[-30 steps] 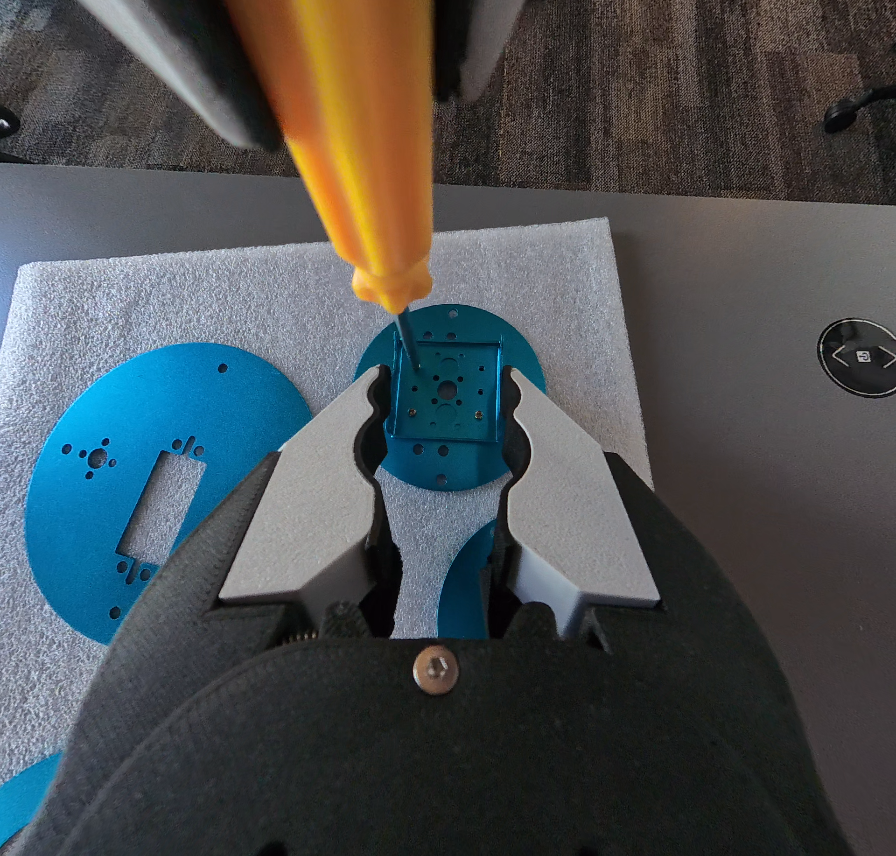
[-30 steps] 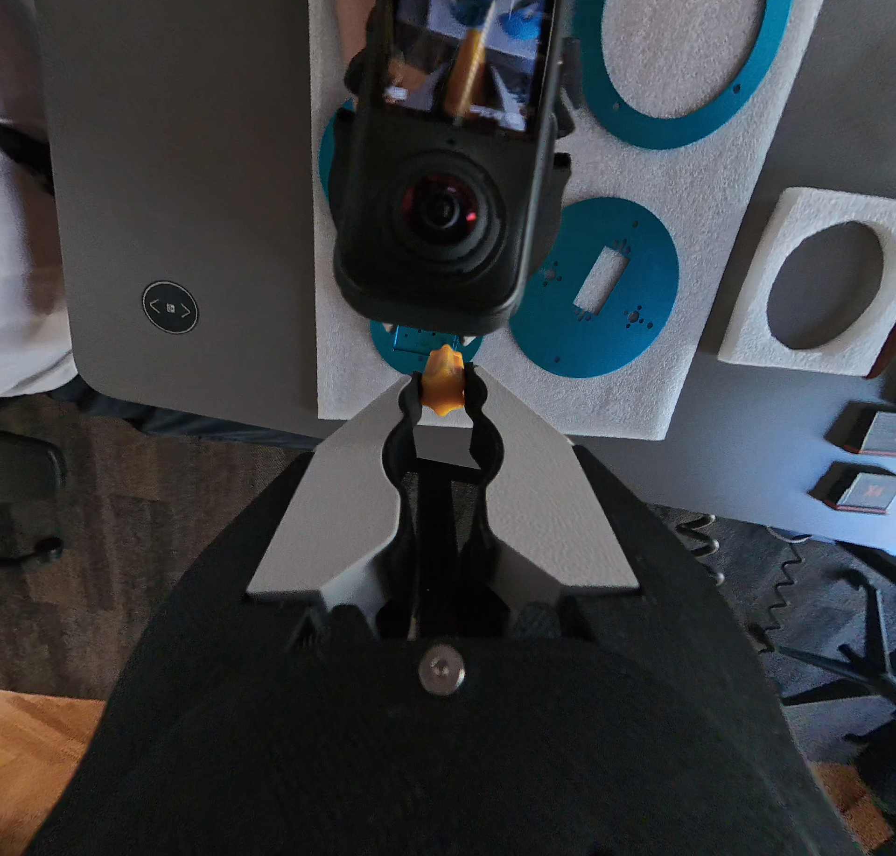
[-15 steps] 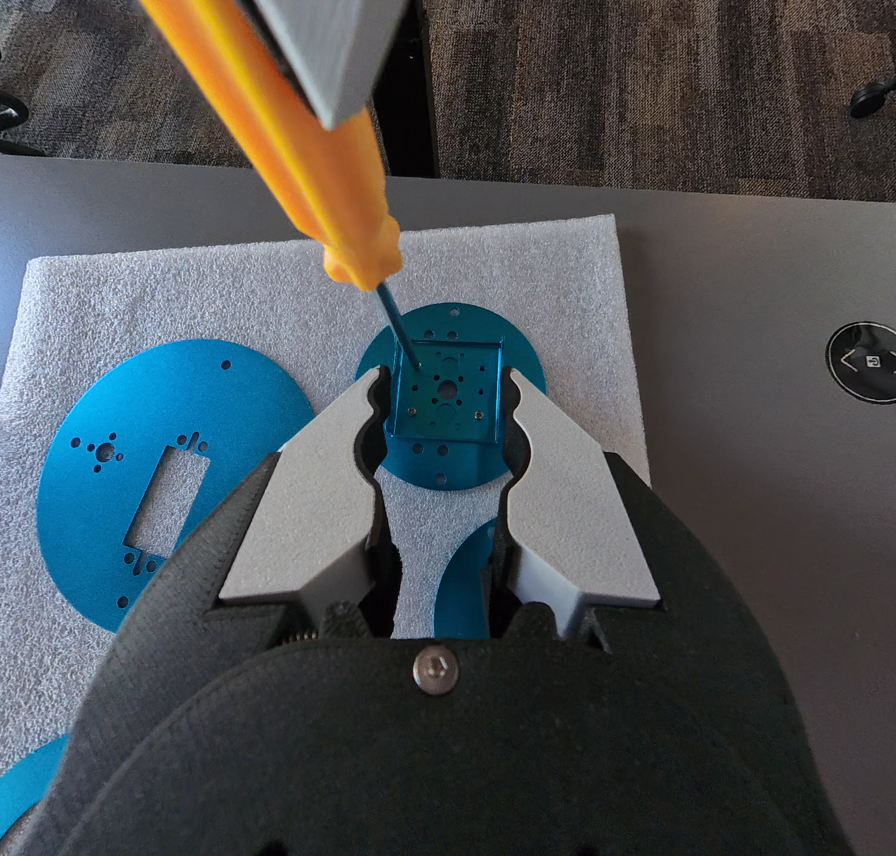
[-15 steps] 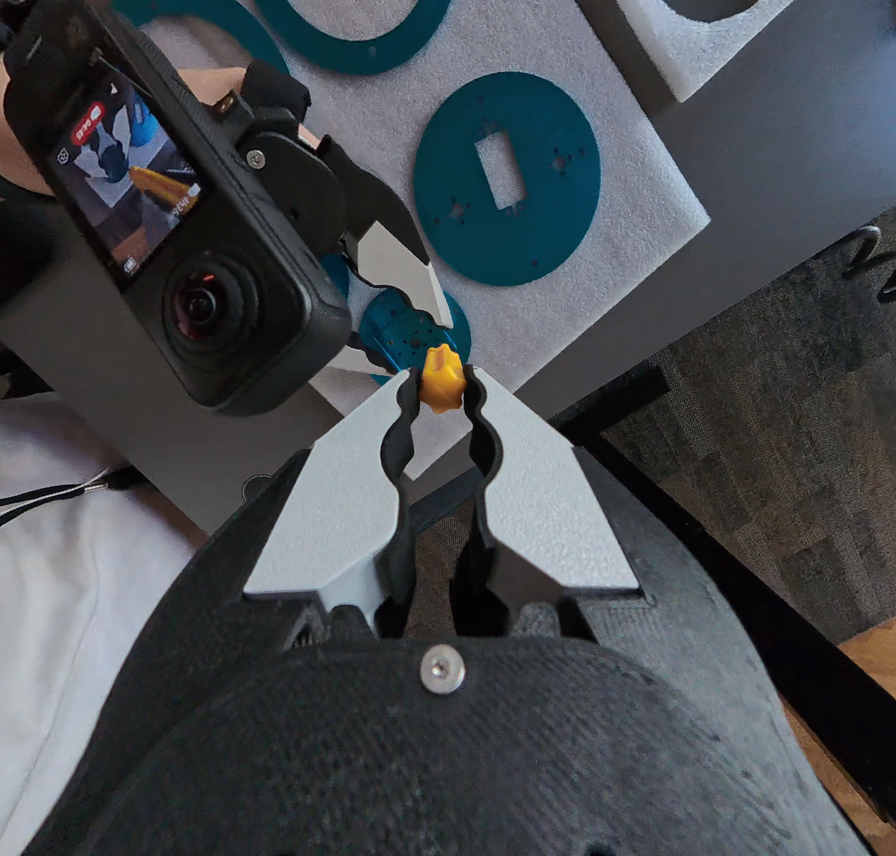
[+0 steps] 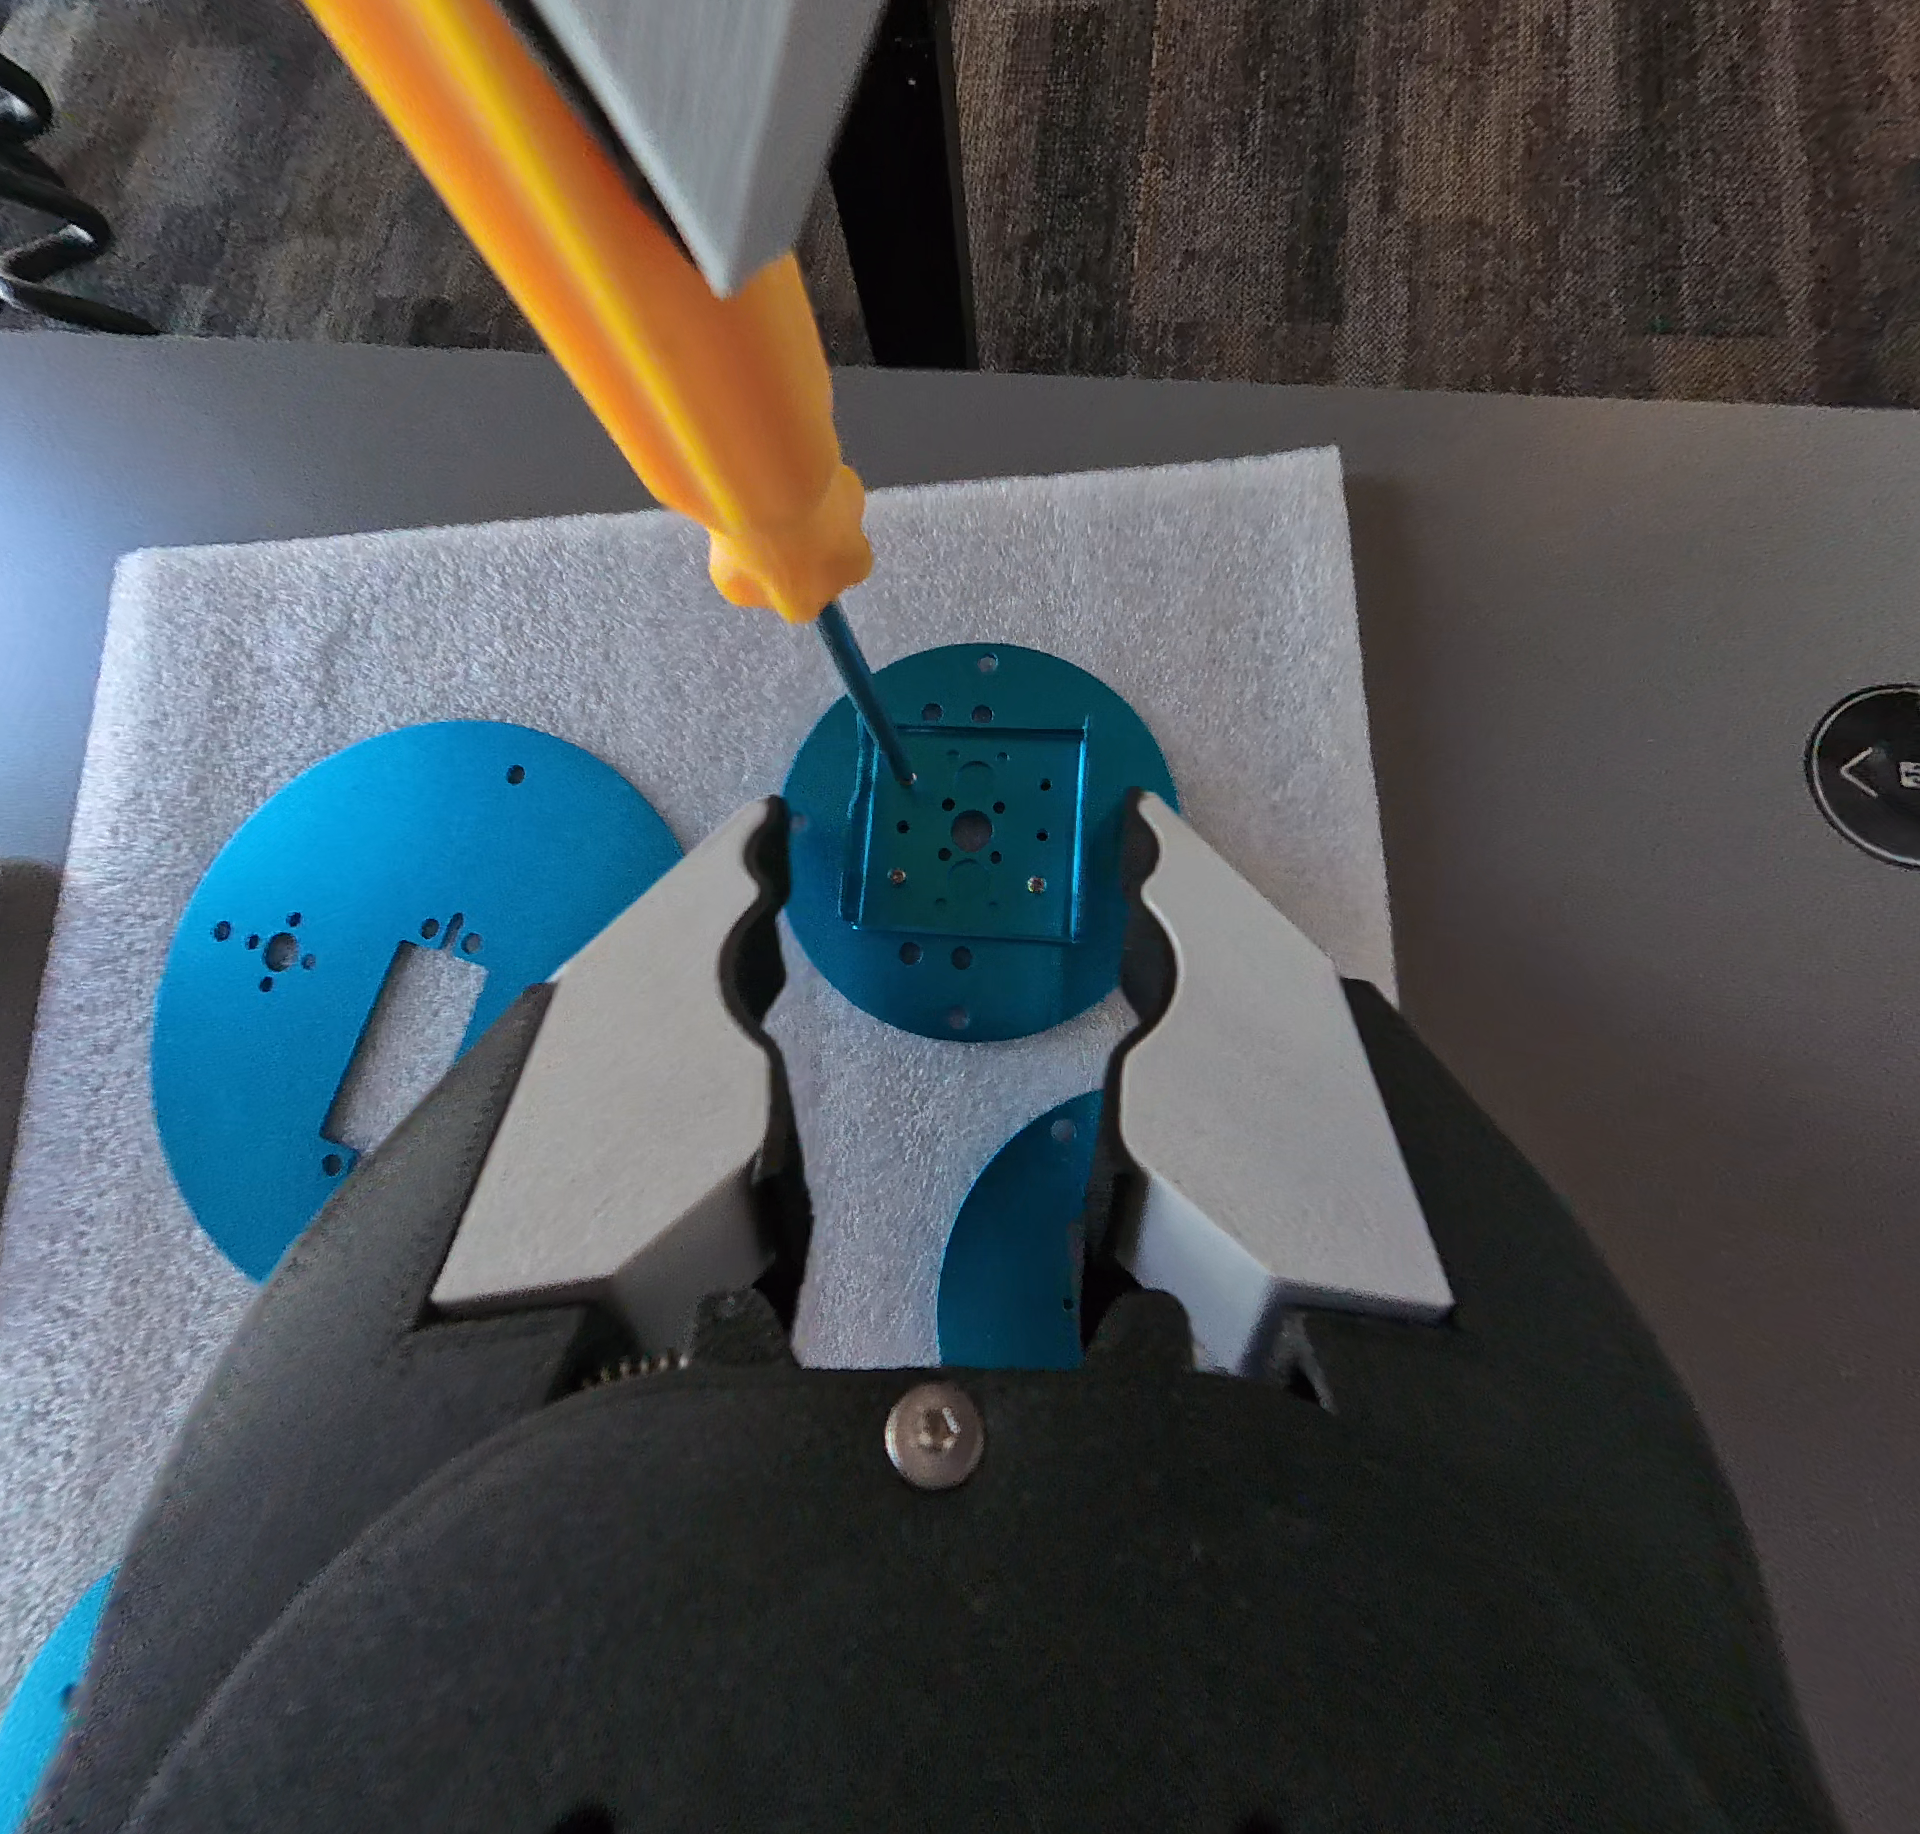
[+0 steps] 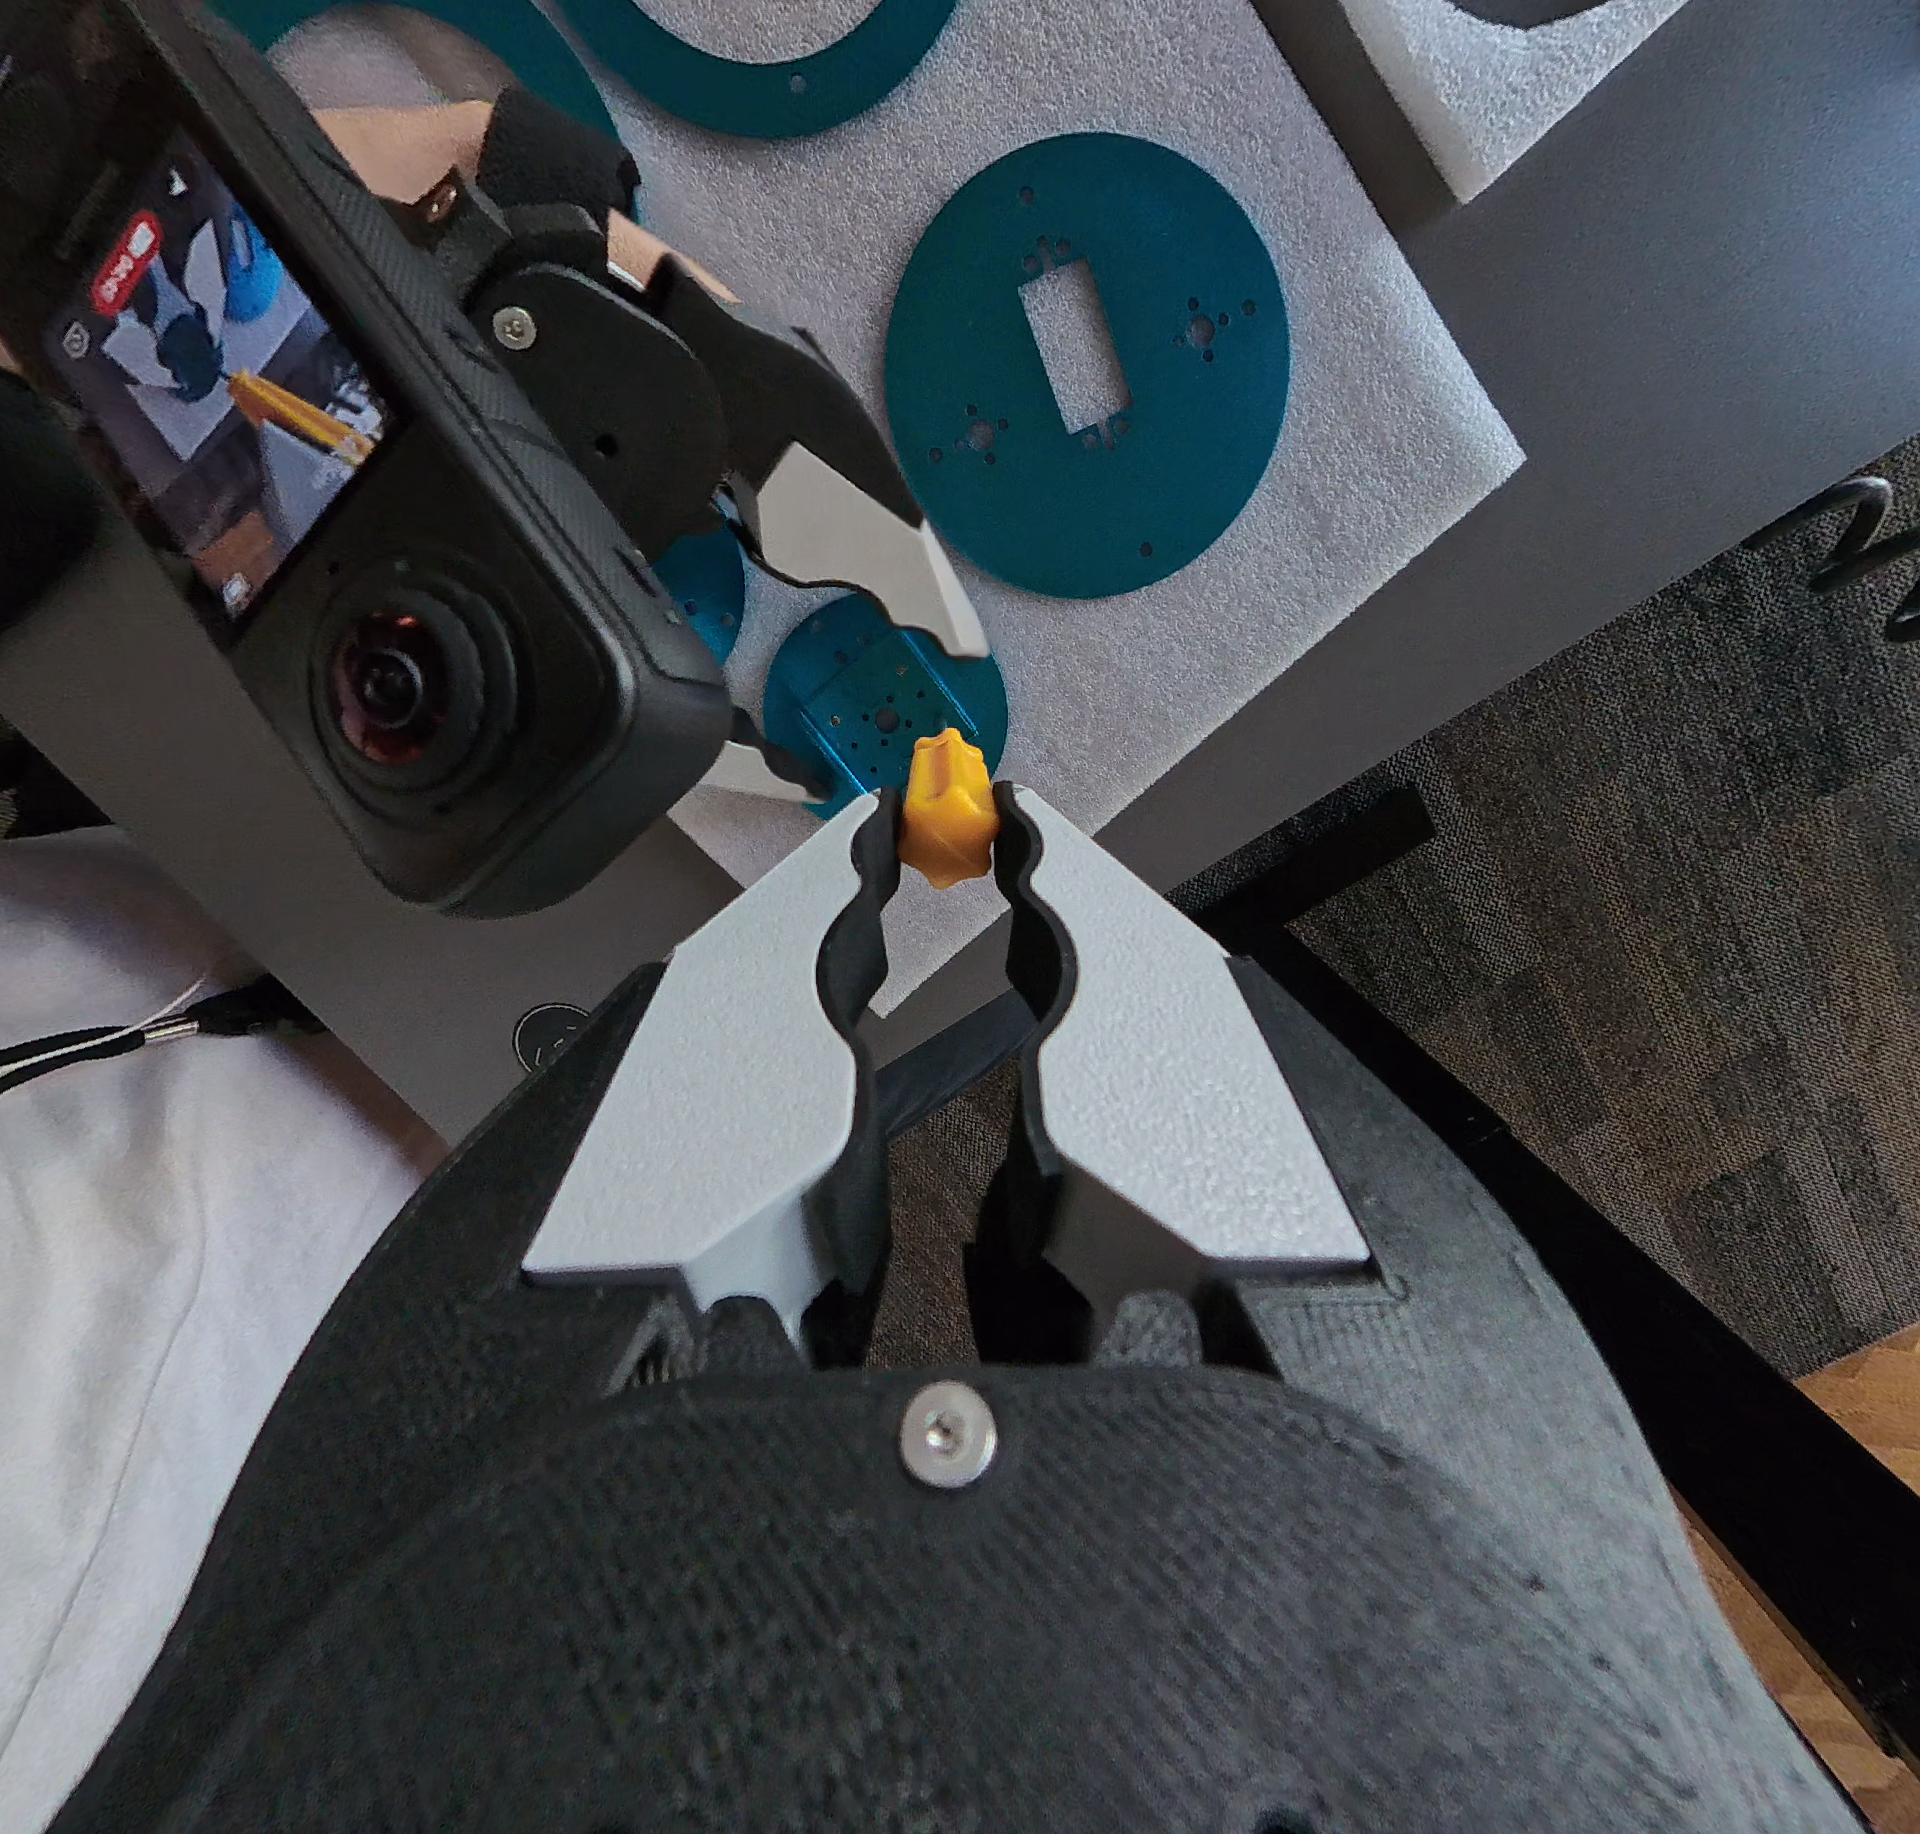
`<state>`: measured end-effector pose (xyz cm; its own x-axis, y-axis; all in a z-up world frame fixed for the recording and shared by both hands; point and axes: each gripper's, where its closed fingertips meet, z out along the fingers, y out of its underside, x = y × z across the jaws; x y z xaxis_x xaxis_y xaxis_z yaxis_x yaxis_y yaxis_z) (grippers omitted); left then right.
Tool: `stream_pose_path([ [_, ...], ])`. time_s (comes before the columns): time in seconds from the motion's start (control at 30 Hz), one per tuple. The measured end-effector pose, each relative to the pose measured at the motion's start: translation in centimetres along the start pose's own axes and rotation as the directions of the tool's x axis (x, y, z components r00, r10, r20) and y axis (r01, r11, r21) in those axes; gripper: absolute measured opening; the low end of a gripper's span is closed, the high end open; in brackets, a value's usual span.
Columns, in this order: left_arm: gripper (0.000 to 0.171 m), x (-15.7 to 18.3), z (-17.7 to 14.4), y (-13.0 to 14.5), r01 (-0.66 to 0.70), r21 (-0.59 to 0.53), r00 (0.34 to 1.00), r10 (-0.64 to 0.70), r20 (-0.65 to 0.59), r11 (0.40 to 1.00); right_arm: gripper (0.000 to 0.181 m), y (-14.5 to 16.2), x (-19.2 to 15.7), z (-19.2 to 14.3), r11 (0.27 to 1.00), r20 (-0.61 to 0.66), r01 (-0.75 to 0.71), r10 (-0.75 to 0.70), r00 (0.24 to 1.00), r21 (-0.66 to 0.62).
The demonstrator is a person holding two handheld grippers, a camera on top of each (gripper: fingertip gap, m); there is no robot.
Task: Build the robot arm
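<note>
**Screwdriver tip down on the small blue disc, left claw spread around it**

The orange screwdriver (image 5: 665, 330) is gripped in the right claw (image 6: 943, 818), which is clenched on the handle near its tips. The tool is held tilted, and its thin metal tip is set into a hole at the far-left corner of the square bracket (image 5: 966, 839) that sits on the small blue disc (image 5: 977, 995). Two small screws can be made out in the bracket's near corners.

The left claw (image 5: 956, 828) is released, fingers spread wide on either side of the small disc. Whether the tips actually touch the disc's edge can't be told from these views; nothing is gripped between them.

Everything is laid out on a white foam sheet (image 5: 1195, 579) on the grey desk (image 5: 1610, 953). A bigger blue disc with a rectangular cutout (image 5: 312, 901) is seen just left of the small one, and part of another blue disc (image 5: 1013, 1254) shows between the left claw's fingers, nearer the camera. In the right wrist view a blue ring (image 6: 790, 85) lies farther off on the foam, and a white foam block with a round hole (image 6: 1507, 70) sits beyond the sheet. A round black button panel (image 5: 1870, 776) is set into the desk off to the right.
</note>
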<state>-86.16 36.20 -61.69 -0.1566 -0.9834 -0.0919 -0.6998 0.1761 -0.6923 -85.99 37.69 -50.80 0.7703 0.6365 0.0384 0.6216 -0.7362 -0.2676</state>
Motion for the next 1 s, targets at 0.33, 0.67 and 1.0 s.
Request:
stream_pose_path([
  [0.33,0.029,-2.0,-5.0,-6.9,0.049,0.453,0.992,-0.095,0.079,0.890,0.019,0.1,0.3,0.0,1.000,0.014,-0.023,0.022,1.000,0.011],
  [0.67,0.015,-2.1,-4.2,-7.3,0.022,0.442,0.993,-0.072,0.097,0.897,0.025,0.1,0.4,0.2,0.992,0.031,0.111,-0.113,0.993,0.064],
  [1.0,0.015,-2.0,-4.3,-7.2,0.009,0.433,0.993,-0.059,0.102,0.901,0.066,-1.4,2.3,-1.5,0.904,-0.422,0.373,-0.260,0.868,0.210],
])
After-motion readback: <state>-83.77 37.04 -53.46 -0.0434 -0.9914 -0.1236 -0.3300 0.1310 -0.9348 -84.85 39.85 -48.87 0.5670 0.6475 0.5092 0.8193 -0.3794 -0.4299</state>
